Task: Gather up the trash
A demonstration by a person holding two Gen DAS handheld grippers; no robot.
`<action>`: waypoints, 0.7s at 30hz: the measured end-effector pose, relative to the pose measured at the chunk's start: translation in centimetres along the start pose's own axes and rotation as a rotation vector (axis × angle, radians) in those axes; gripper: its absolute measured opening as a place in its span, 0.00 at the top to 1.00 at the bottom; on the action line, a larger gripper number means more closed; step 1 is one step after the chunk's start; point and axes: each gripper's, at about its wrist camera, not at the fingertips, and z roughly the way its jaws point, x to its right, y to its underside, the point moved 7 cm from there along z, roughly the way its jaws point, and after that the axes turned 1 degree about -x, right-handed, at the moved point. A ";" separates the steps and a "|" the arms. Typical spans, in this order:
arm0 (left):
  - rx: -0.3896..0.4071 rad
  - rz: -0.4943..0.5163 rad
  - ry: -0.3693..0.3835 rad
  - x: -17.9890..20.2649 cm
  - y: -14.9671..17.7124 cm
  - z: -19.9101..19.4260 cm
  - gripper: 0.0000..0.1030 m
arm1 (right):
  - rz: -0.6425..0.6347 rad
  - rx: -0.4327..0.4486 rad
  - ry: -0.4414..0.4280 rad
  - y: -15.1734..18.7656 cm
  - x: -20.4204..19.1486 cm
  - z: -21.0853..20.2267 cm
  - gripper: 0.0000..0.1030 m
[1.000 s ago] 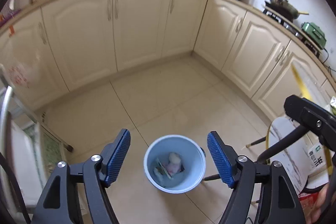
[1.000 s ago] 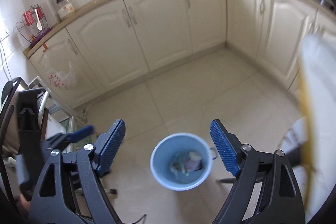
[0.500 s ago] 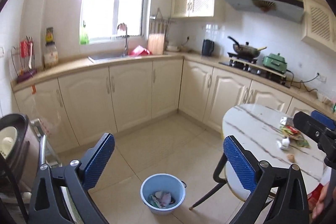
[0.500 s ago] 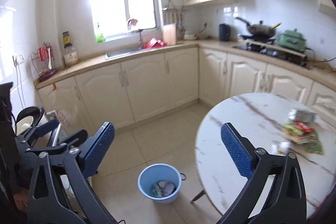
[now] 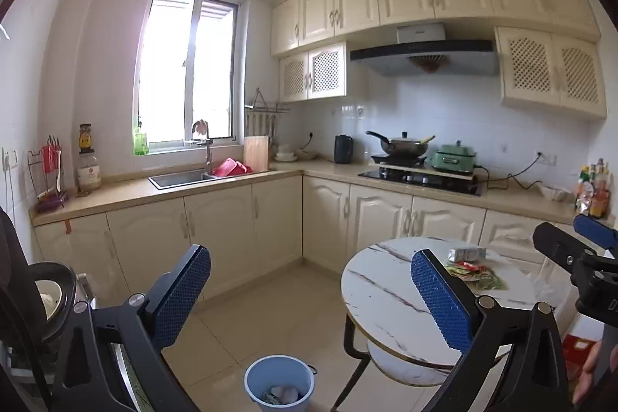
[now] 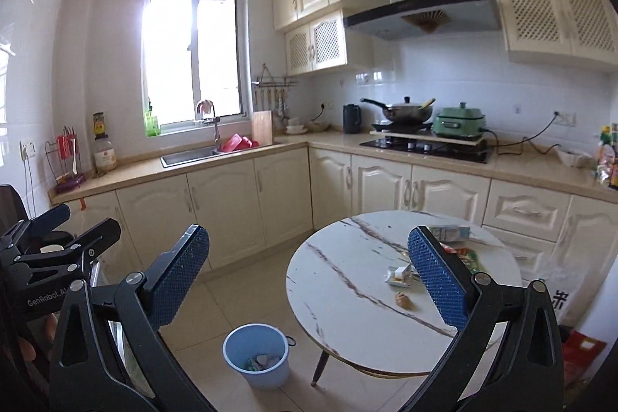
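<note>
While both grippers hang in the air with nothing between their blue pads, the round marble table [image 6: 347, 280] serves as the landmark for everything else. The left gripper [image 5: 309, 296] has its jaws spread wide; they have just been opening and hold nothing. The right gripper [image 6: 309, 280] is the same: jaws far apart, just opened, empty. In the left view the right gripper shows at the right edge, past the table, with part of a hand [image 5: 587, 377] below it; in the right view the left gripper sits at the left edge, well away from the table.

The trash still to collect lies on the table's far right part: a silvery packet [image 5: 466, 253] at the back, a red and green wrapper [image 5: 473, 273] just in front of it, a small crumpled white wrapper [image 6: 399, 275] nearer the middle, and a brown scrap [image 6: 403, 299] just in front of that, each apart from the next.

On the floor to the left of the table, near its leg, stands a blue bin [image 6: 257, 354], upright, with some crumpled trash already in its bottom.

Behind the table run cream cabinets [image 6: 444, 192] under a counter, with a stove [image 6: 425, 143] bearing a wok [image 6: 401, 111], a green cooker [image 6: 459, 120] beside it, and a black kettle [image 6: 352, 118] to the left. Farther left are a sink [image 6: 189, 155] and a window [image 6: 193, 53].
</note>
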 end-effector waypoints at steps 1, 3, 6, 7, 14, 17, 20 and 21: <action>0.021 0.002 0.010 0.0 0.4 -1.4 0.01 | -0.006 0.012 0.012 -0.3 0.3 -0.9 0.00; 0.050 0.010 0.018 -0.4 2.0 -4.2 0.01 | -0.016 0.041 0.036 -1.0 0.5 -2.5 0.00; 0.076 0.025 0.025 -0.5 4.1 -7.0 0.01 | -0.016 0.070 0.054 -1.7 0.8 -4.3 0.00; 0.083 0.023 0.030 -0.6 4.2 -7.2 0.01 | -0.014 0.076 0.055 -1.8 0.8 -4.5 0.00; 0.089 0.021 0.031 -0.8 6.4 -10.3 0.01 | -0.003 0.095 0.073 -2.2 1.6 -5.4 0.00; 0.084 0.021 0.033 -0.8 6.2 -10.1 0.01 | 0.005 0.096 0.083 -2.1 2.0 -5.5 0.00; 0.083 0.018 0.032 -1.0 5.7 -9.7 0.01 | 0.011 0.093 0.092 -1.9 2.2 -5.3 0.00; 0.082 0.019 0.033 -0.9 5.3 -9.4 0.01 | 0.011 0.093 0.093 -1.8 2.3 -5.3 0.00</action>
